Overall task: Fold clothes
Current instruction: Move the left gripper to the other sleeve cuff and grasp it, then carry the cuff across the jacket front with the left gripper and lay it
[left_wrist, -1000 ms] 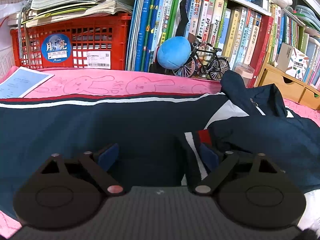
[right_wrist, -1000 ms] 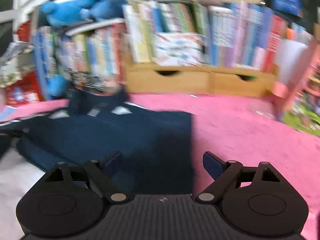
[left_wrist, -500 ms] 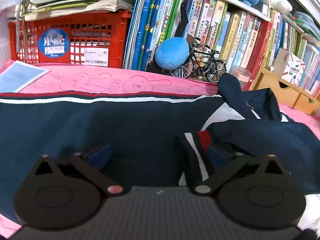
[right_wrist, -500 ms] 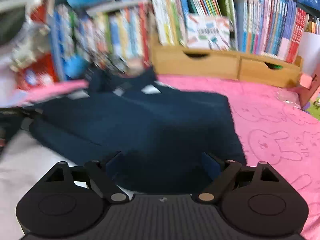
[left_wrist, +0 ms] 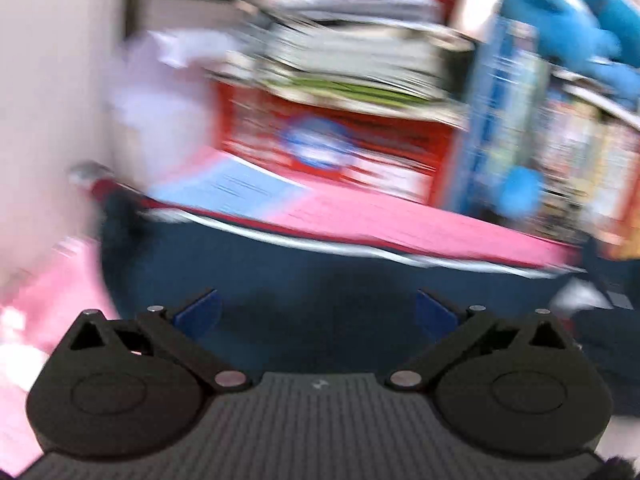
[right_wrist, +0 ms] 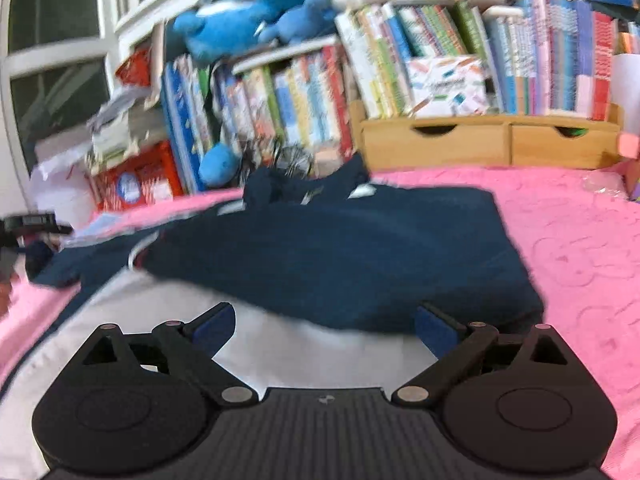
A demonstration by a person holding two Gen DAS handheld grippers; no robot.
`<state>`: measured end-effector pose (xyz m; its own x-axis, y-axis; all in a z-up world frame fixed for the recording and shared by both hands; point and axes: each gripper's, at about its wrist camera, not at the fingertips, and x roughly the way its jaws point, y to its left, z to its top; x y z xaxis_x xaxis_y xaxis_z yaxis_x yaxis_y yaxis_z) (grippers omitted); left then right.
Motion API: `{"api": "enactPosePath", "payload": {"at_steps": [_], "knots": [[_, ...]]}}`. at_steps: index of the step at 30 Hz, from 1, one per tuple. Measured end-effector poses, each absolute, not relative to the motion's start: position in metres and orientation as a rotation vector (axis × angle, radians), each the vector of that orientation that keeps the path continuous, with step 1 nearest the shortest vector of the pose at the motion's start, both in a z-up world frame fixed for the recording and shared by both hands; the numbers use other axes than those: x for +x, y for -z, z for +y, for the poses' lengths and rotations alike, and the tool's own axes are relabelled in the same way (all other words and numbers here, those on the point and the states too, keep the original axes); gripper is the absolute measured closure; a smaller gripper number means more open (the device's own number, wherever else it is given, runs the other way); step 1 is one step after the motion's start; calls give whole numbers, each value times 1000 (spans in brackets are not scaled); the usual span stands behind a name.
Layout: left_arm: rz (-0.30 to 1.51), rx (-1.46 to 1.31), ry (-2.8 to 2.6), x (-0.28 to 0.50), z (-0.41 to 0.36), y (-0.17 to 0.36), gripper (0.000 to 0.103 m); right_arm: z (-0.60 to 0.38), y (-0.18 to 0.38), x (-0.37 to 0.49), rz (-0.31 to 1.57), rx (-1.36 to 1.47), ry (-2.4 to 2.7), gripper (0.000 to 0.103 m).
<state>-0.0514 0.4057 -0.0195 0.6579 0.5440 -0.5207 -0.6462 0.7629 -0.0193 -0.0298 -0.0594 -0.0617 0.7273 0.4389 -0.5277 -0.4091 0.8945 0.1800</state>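
Both sets of jaws hang spread, the right's opening, above the navy jacket (right_wrist: pixel 340 248), pinching nothing.

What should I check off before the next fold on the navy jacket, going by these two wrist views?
1. Left gripper free of cloth: ok, fingers apart, nothing pinched.
2. Right gripper free of cloth: ok, its fingers are opening over the garment's white part, pads pressing nothing.
3. Navy jacket lying on the pink cover: ok, spread out with one part folded over itself.
4. Collar end bunched near the books: not ok, it looks crumpled.
5. Left view sharp enough to pick a grasp point: not ok, heavy motion blur.
6. Paper sheet clear of the jacket's striped edge: cannot tell.
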Motion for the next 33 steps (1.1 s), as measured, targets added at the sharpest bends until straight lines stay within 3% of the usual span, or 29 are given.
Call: {"api": "enactPosePath", "payload": {"at_steps": [5,11,12,13,14,15,17,23,29,33], "knots": [[531,-183,-879,-48,469,25,0,-50,64,-30,614,12,-469,5],[507,-336,-974,-45,527,51,0,-42,69,-30,647,-27,-429,5],[494,-352,-962,-43,534,55,5,-40,70,-30,654,-39,-425,5],[476,-367,-951,-43,539,58,15,-38,71,-29,662,-51,-421,4],[468,-386,-947,-43,542,61,54,-36,72,-28,674,-63,-419,3],[477,-413,-950,-42,544,64,86,-34,74,-27,686,-75,-417,2],[472,-459,-951,-44,544,68,103,-30,75,-27,690,-92,-409,1],[329,-291,-787,-43,479,24,103,-31,76,-27,696,-86,-409,0],[292,-86,-318,-16,342,-25,103,-31,74,-27,696,-84,-405,0],[343,31,2,-10,240,-23,97,-32,73,-27,697,-81,-402,0]]}}
